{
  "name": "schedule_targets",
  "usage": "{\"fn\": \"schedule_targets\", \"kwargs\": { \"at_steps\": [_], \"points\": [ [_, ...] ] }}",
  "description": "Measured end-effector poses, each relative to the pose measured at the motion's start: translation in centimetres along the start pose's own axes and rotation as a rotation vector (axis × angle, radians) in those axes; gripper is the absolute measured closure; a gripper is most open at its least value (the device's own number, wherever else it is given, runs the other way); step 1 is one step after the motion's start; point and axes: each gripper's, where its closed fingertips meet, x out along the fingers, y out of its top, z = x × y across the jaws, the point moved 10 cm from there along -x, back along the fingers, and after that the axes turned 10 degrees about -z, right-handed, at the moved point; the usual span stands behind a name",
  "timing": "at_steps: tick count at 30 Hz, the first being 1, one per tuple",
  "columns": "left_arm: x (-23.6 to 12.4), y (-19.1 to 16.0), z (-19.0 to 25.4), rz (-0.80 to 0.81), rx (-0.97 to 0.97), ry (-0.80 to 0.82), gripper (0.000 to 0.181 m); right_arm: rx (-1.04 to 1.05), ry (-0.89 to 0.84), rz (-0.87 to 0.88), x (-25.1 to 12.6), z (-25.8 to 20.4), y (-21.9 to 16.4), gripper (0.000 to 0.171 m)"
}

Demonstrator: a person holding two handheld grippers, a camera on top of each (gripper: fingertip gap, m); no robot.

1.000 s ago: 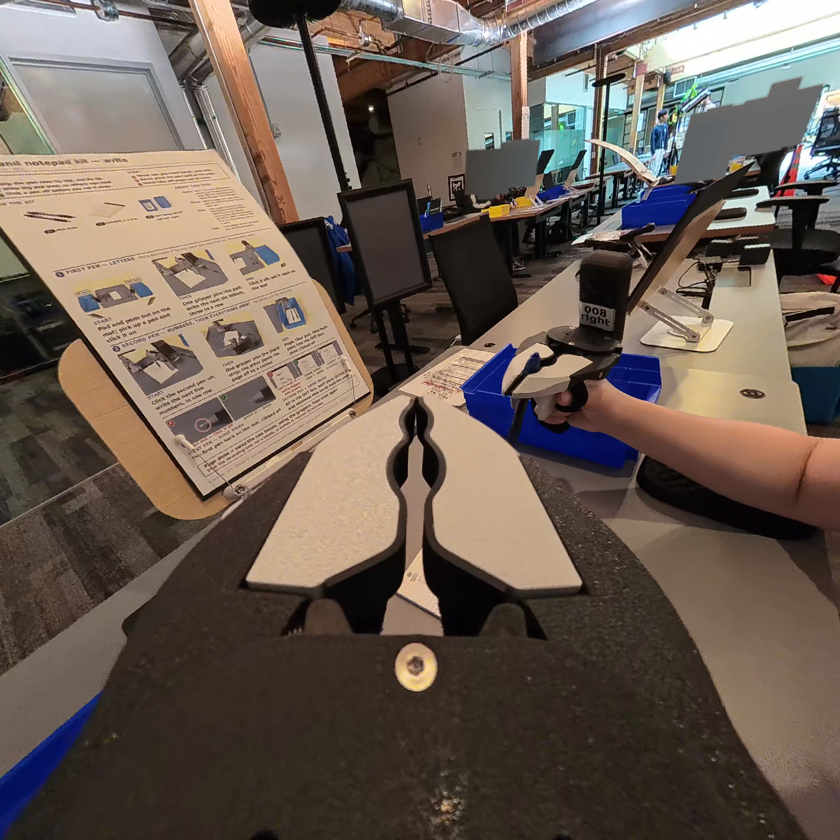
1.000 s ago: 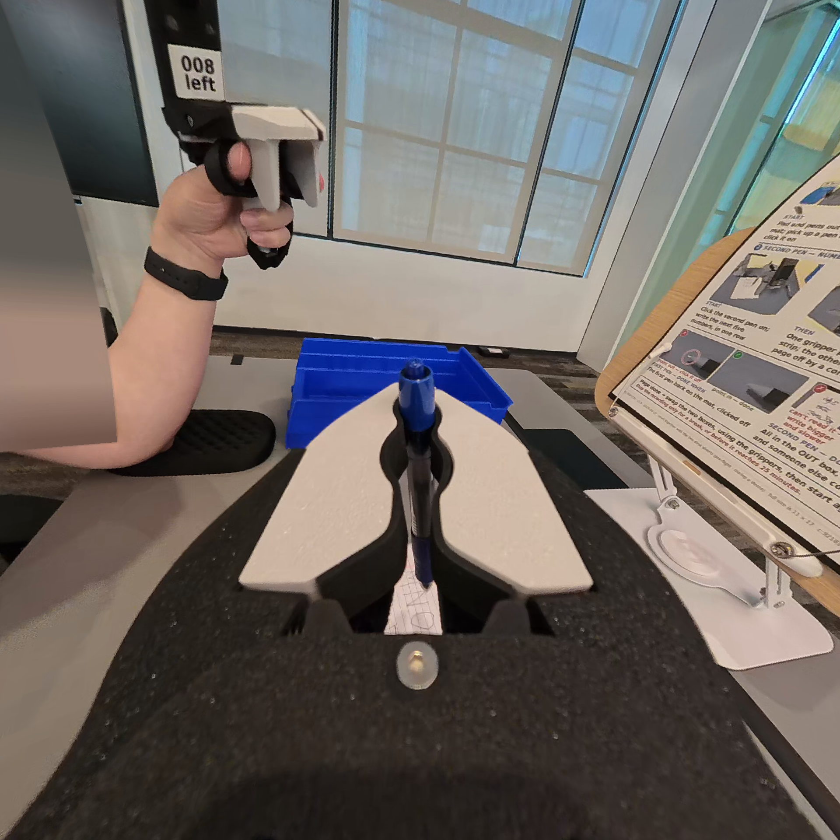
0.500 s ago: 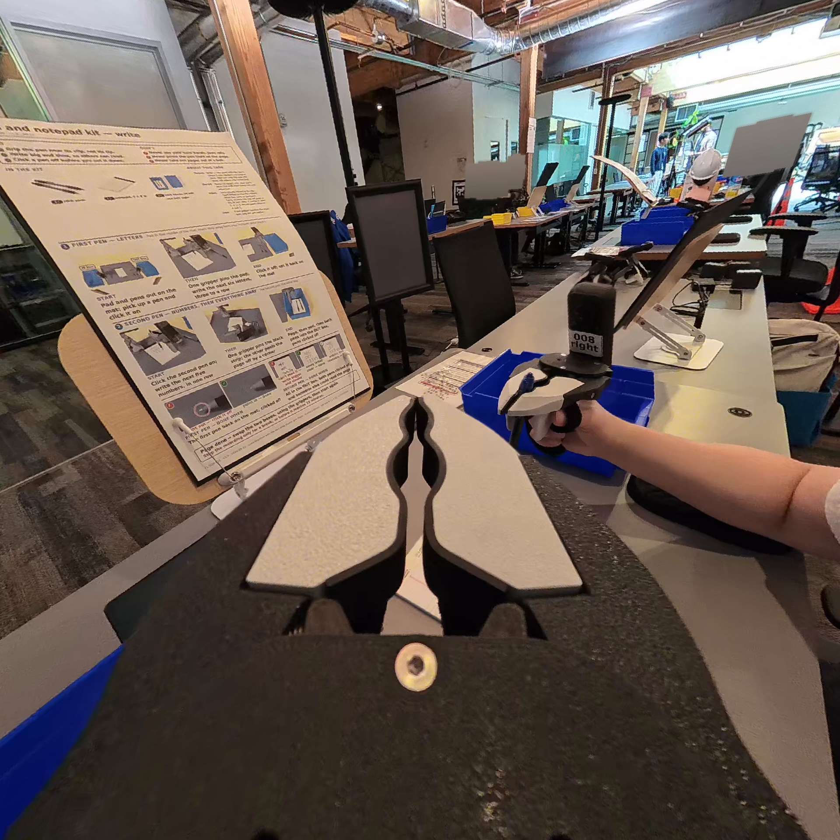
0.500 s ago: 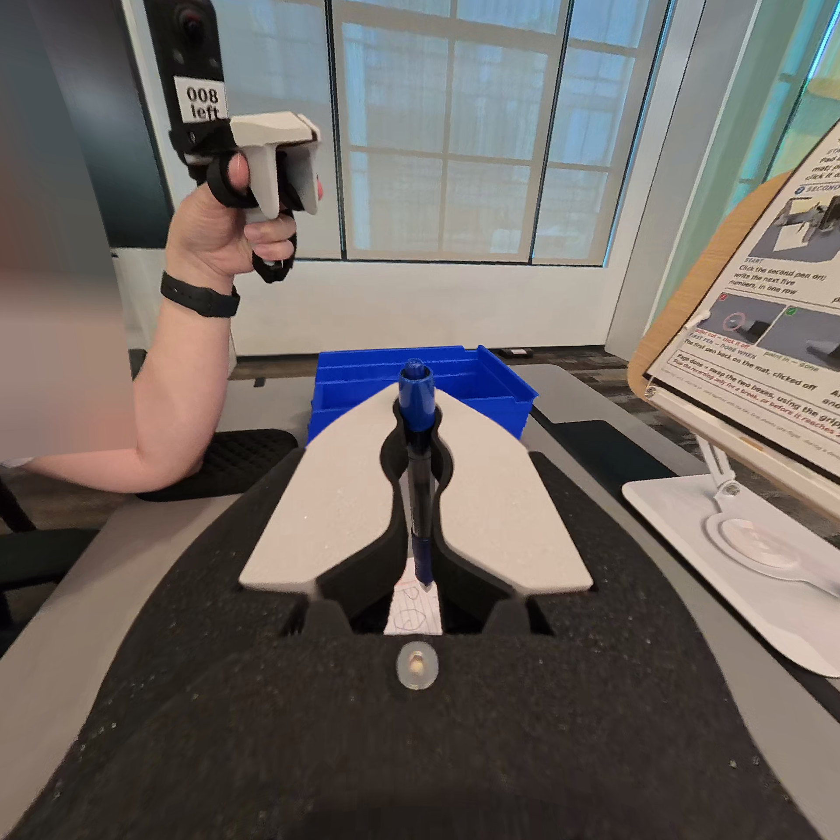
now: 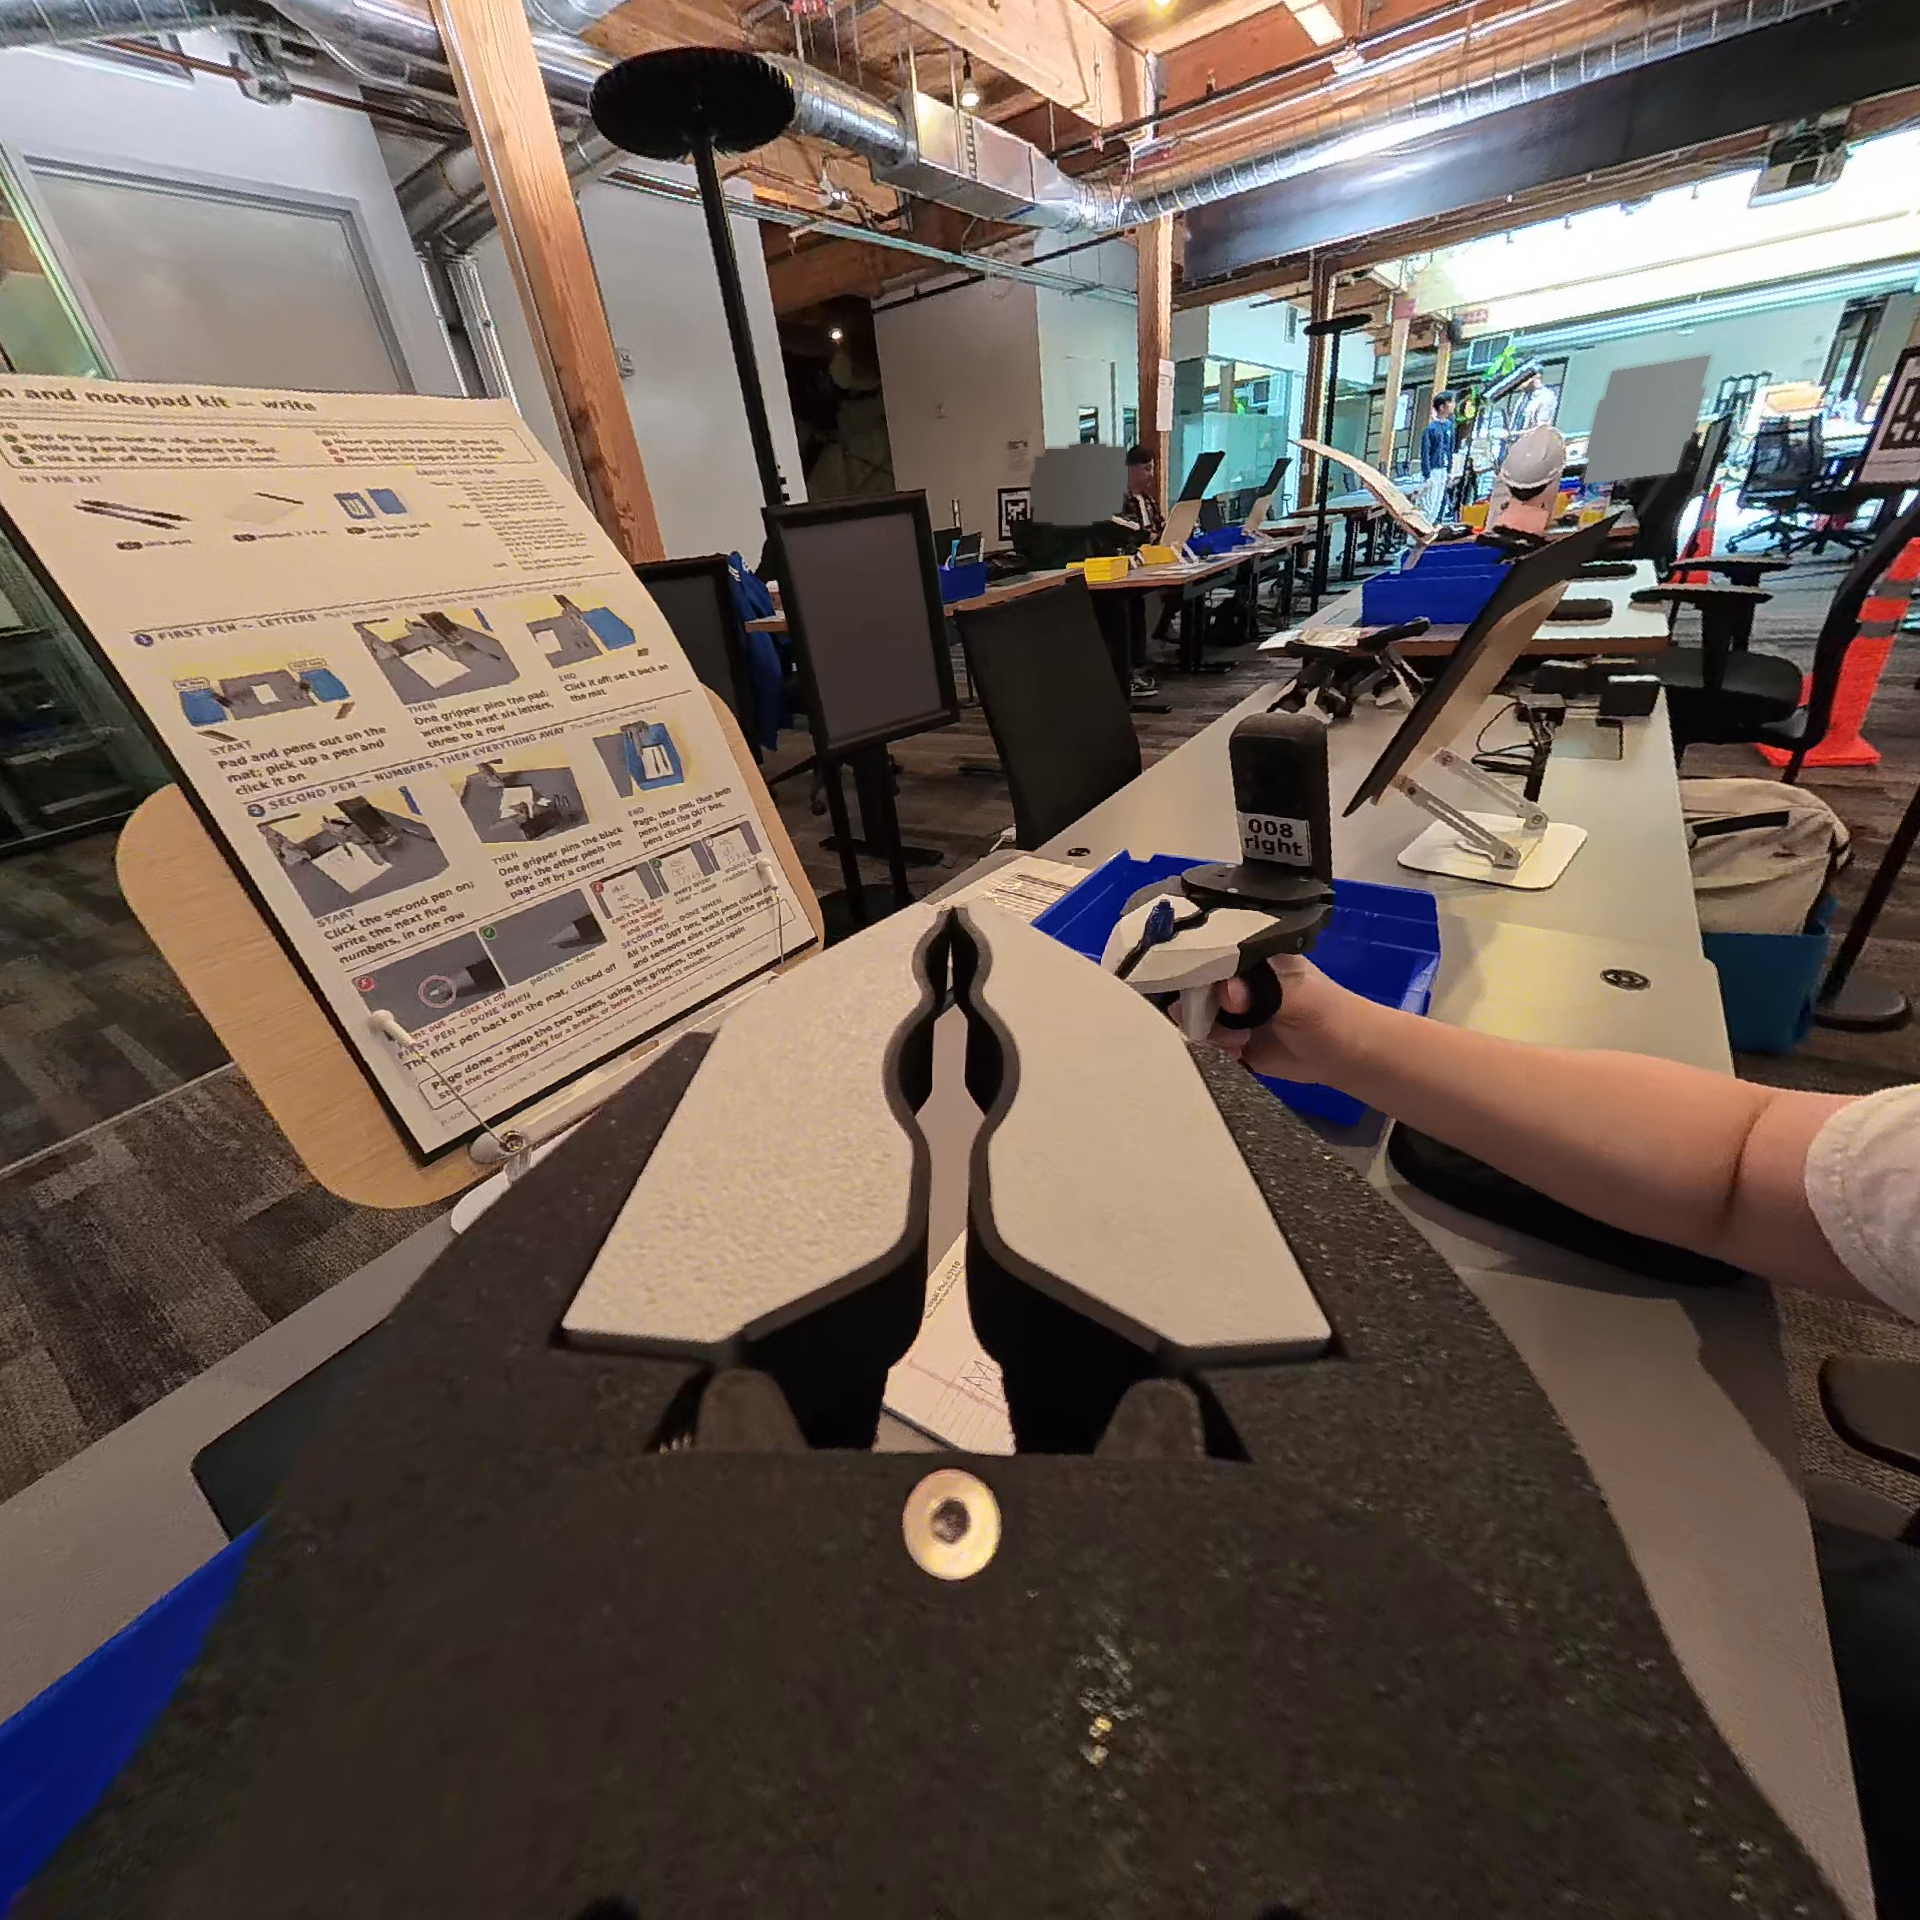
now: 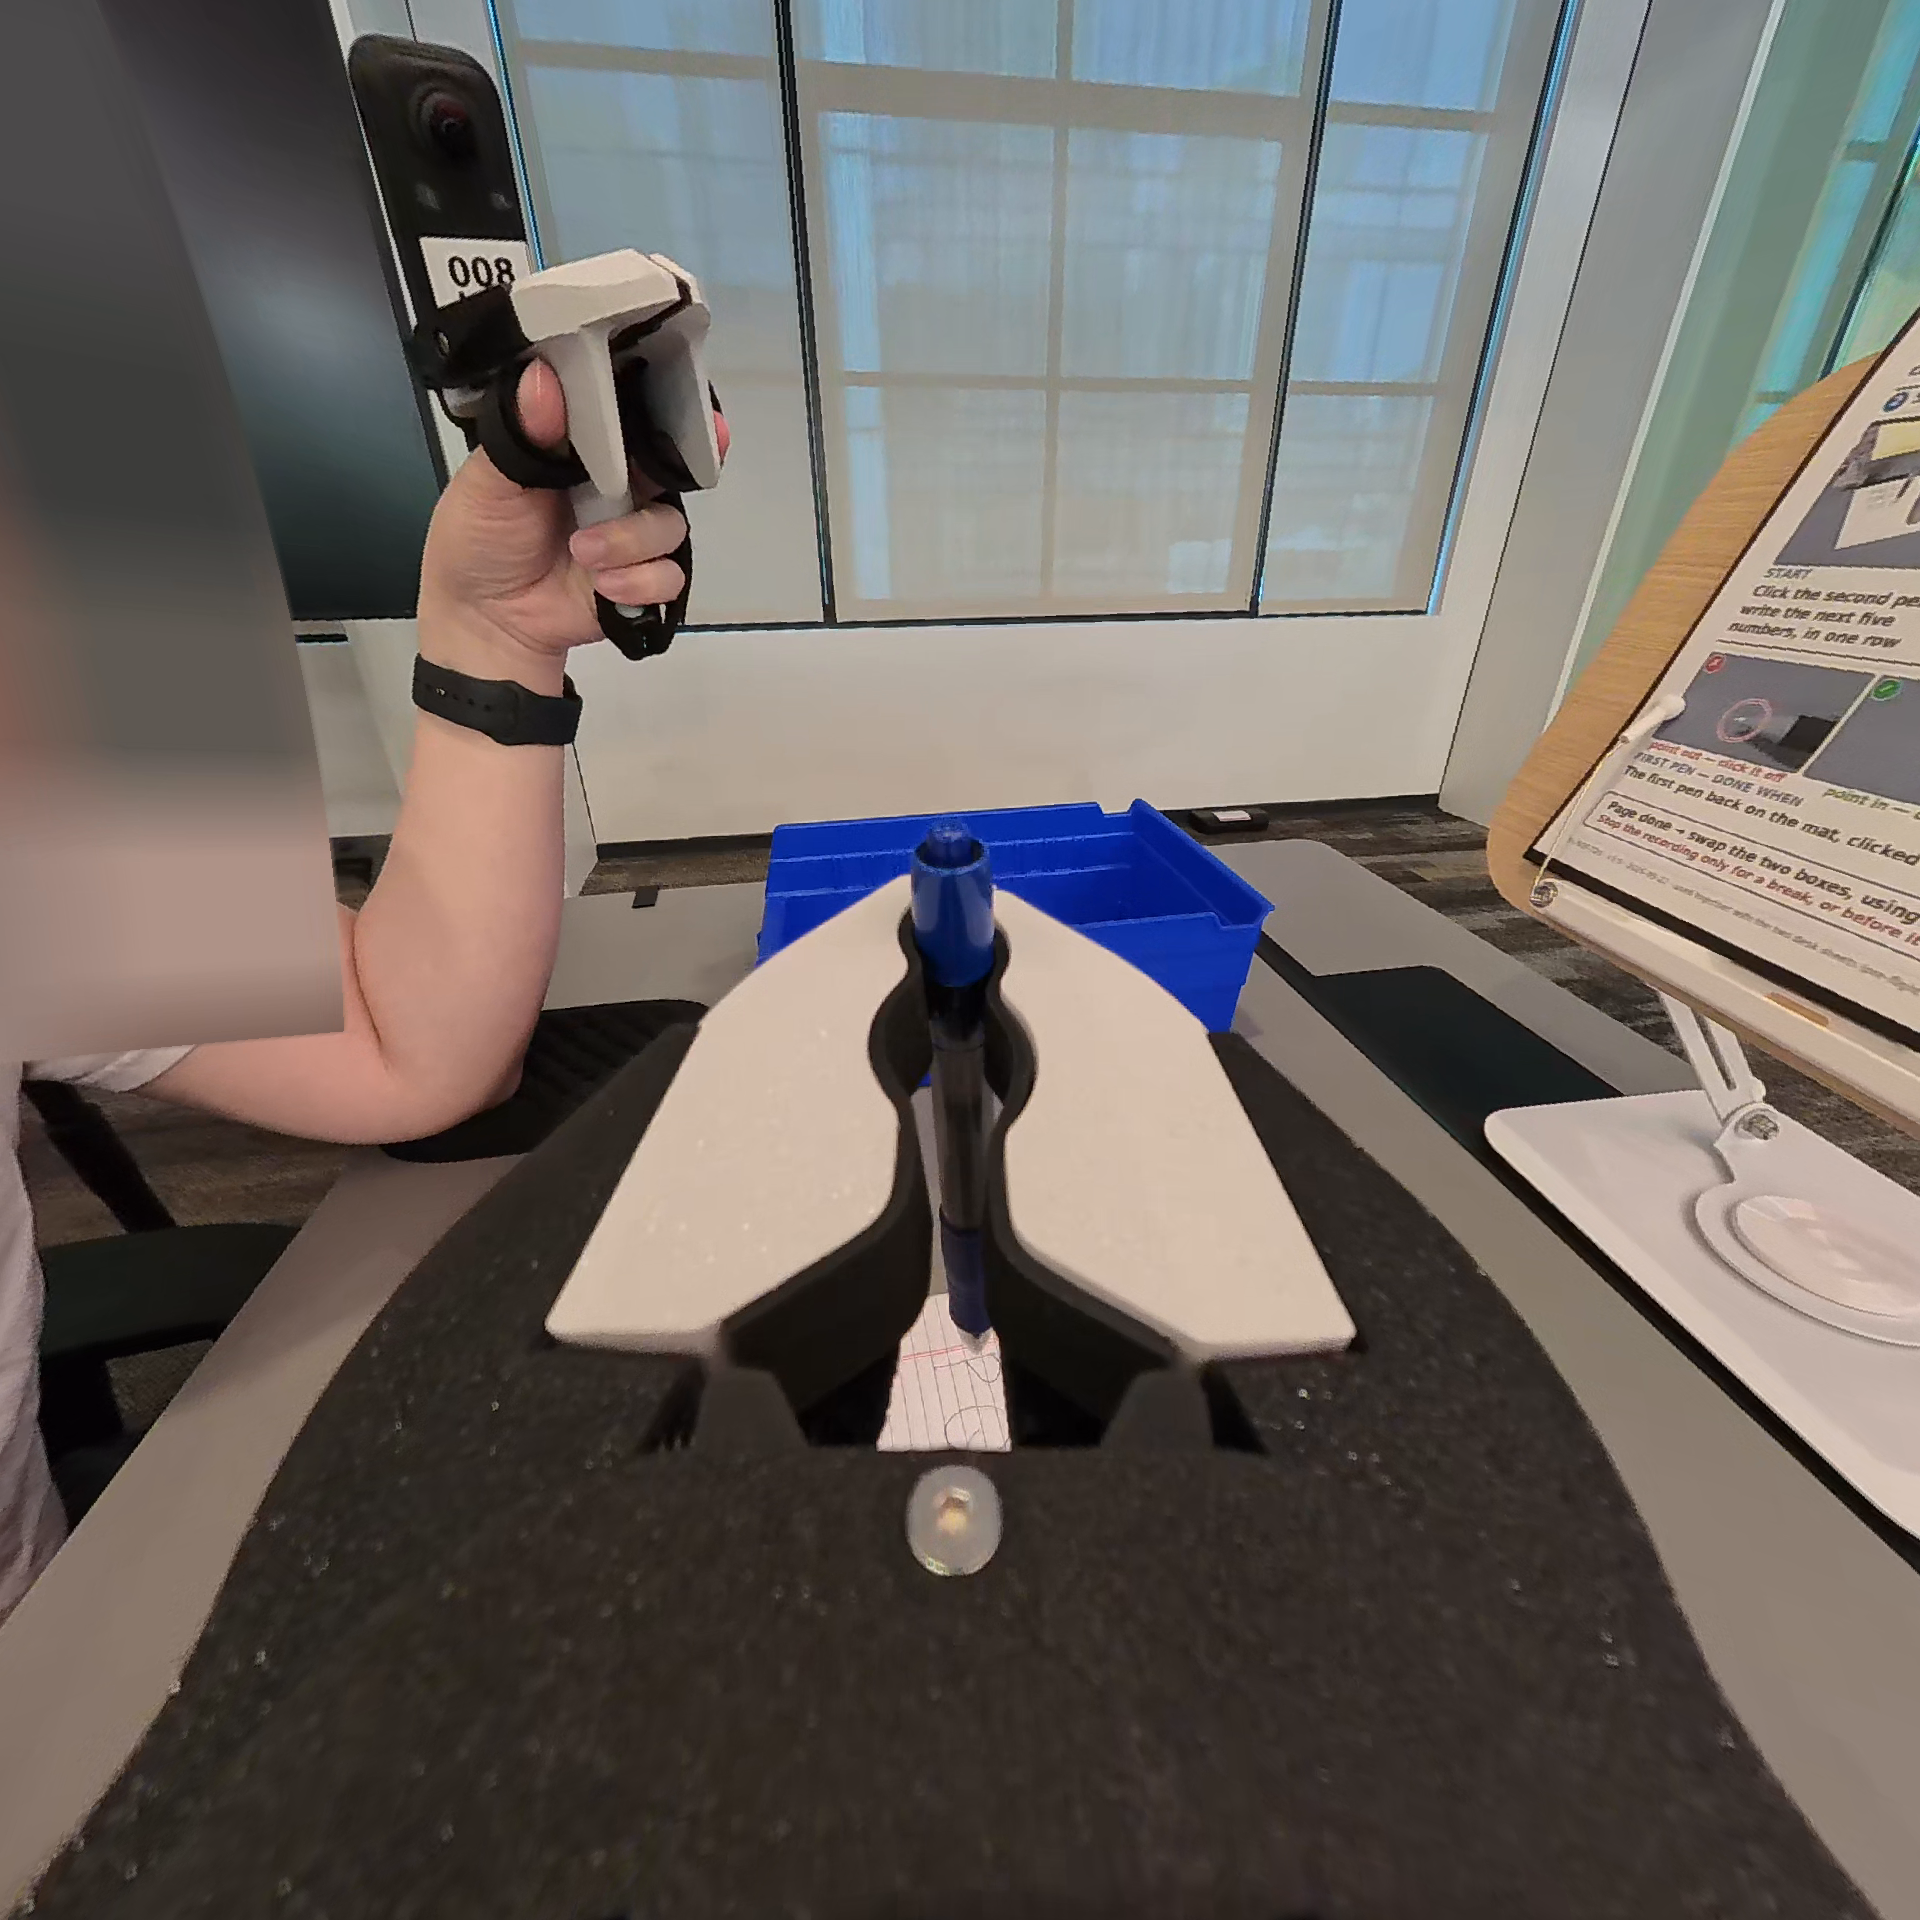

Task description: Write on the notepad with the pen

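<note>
My right gripper (image 6: 951,906) is shut on a blue pen (image 6: 958,1049), which stands upright between the jaws. The pen's tip rests at or just above a lined white notepad (image 6: 940,1403) that has pen marks on it. The pad shows only through the gap under the jaws. My left gripper (image 5: 951,920) is shut and empty, and the same notepad (image 5: 951,1392) shows below it. In the right wrist view a hand holds the left gripper (image 6: 649,416) raised well above the table. In the left wrist view the right gripper (image 5: 1138,935) with the pen (image 5: 1155,920) is lower, ahead and to the right.
A blue bin (image 6: 1143,904) stands just beyond the pen; another blue bin (image 5: 1382,935) sits behind the right gripper. An instruction board (image 5: 364,727) on a white stand (image 6: 1766,1195) stands beside the pad. A black armrest pad (image 6: 592,1049) lies under the elbow. Some 20 cm of space lies between my two pairs of fingers.
The left gripper has tilted up and turned its fingers more toward the right wrist camera. The right gripper with the pen has swung a little, so the board sits farther right in its view.
</note>
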Motion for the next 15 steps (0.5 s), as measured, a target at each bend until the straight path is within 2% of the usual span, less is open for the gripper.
{"fn": "schedule_targets", "kwargs": {
  "at_steps": [15],
  "points": [
    [0.81, -0.34, -0.06, -0.044, 0.014, -0.001, 0.181, 0.036, 0.028, 0.018, -0.18, 0.26, -0.31, 0.167]
  ]
}}
